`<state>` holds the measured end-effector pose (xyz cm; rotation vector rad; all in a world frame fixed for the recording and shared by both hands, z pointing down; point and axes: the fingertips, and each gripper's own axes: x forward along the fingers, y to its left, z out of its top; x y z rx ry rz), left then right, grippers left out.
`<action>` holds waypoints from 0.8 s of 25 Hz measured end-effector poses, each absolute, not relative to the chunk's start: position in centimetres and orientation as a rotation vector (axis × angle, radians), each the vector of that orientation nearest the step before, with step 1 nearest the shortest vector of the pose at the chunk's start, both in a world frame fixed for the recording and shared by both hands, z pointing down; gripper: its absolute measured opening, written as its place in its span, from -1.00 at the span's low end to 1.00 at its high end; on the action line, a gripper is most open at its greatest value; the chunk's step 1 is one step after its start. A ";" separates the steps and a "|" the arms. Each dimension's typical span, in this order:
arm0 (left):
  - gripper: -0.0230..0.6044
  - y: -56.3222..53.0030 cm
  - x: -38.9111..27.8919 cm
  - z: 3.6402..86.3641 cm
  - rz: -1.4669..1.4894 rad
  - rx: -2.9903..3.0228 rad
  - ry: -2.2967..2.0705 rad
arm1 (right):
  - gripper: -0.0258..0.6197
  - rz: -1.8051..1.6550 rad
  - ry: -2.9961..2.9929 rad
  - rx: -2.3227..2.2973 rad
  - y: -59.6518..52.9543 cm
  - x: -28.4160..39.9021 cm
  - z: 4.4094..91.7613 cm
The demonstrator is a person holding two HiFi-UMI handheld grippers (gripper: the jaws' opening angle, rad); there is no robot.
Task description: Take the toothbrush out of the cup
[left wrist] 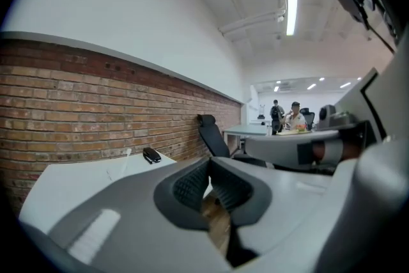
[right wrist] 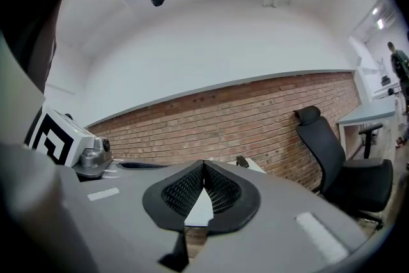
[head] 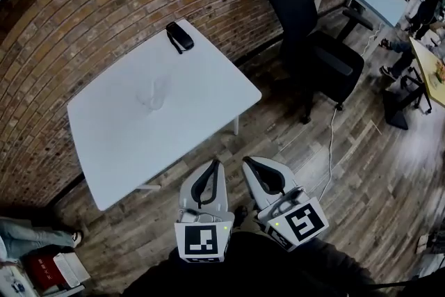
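On bench [head: 118,139]: toothbrush [left wrist: 126,155] stands in clear cup [head: 153,95], black object [head: 179,37] near far corner | left tool [head: 216,165], right tool [head: 247,163]: jaws together, empty, over floor [head: 292,149] | right gripper view misses cup

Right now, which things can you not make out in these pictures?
- Cup, head view: clear and small; whether a toothbrush stands inside cannot be told.
- Black object on the table corner, head view: too small to name.
- Cup, right gripper view: hidden behind the right gripper and its own body.
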<state>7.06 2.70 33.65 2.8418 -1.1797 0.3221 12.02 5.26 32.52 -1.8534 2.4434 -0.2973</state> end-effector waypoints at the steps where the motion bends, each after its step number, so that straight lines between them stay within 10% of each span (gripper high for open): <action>1: -0.90 2.1 6.6 33.5 0.315 2.834 -1.203 | -0.92 -0.291 2.463 -1.833 4.6 11.6 32.3; 20: -0.90 -9.6 1.8 35.6 0.370 2.564 -1.522 | -0.92 -0.350 2.698 -1.463 -9.3 6.6 33.4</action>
